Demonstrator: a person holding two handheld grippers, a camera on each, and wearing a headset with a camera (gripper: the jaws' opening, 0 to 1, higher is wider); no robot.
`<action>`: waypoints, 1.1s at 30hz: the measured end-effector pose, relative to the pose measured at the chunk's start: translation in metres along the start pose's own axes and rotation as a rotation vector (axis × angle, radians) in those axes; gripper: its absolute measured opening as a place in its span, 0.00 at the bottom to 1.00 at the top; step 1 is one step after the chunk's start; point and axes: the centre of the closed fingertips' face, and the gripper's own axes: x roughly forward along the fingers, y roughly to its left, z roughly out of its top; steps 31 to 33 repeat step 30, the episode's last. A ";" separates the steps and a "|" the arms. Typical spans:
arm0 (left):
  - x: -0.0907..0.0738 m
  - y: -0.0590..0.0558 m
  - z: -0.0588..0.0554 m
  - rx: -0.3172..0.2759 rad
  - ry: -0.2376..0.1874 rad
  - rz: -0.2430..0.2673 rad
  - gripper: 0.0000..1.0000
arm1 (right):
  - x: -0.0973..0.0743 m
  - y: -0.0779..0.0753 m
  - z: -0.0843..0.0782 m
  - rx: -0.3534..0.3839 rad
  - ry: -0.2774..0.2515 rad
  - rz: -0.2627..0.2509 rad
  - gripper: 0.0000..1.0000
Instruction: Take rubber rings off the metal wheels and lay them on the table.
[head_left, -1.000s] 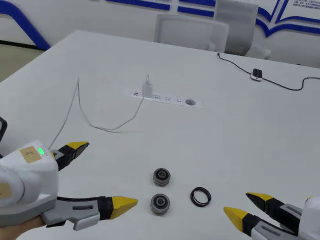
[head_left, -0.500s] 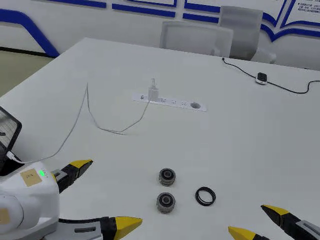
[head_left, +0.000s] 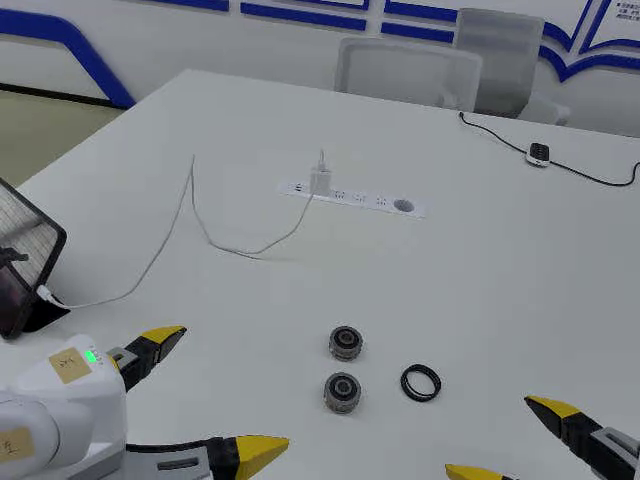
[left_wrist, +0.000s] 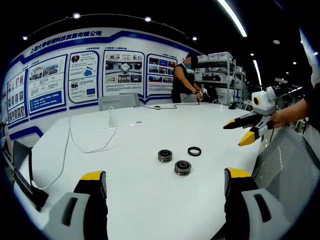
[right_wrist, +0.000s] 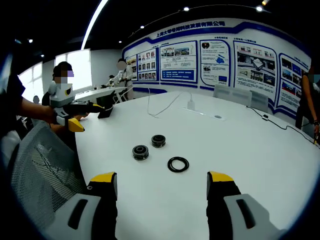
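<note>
Two metal wheels with black rubber rings lie flat near the table's front, one (head_left: 346, 342) behind the other (head_left: 342, 391). A loose black rubber ring (head_left: 420, 382) lies just right of them. My left gripper (head_left: 213, 393) hovers open to the wheels' left, nothing between its yellow tips. My right gripper (head_left: 507, 438) is open at the lower right, short of the ring. The left gripper view has the wheels (left_wrist: 165, 155) (left_wrist: 182, 167) and the ring (left_wrist: 194, 150) ahead of its open jaws. In the right gripper view the ring (right_wrist: 178, 164) lies nearest and the wheels (right_wrist: 140, 152) (right_wrist: 158, 140) further left.
A white power strip (head_left: 350, 197) with a plugged charger and a trailing white cable (head_left: 190, 215) lies mid-table. A tablet (head_left: 25, 260) leans at the left edge. A black cable with a small device (head_left: 540, 153) runs at the far right. Chairs (head_left: 410, 70) stand behind the table.
The head camera has shifted, bringing the tablet into view. Both grippers have drawn back a little toward the near edge and stayed open. Wheels and ring lie where they were.
</note>
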 end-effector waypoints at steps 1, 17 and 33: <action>0.000 0.000 -0.001 -0.001 0.002 0.002 1.00 | 0.001 0.002 0.000 -0.001 0.002 0.006 0.74; 0.008 -0.001 0.001 0.013 0.008 -0.011 1.00 | 0.007 -0.001 0.010 0.015 -0.021 0.005 0.75; 0.007 -0.001 -0.001 0.019 0.022 -0.008 1.00 | 0.007 -0.008 0.013 0.083 -0.051 -0.013 0.75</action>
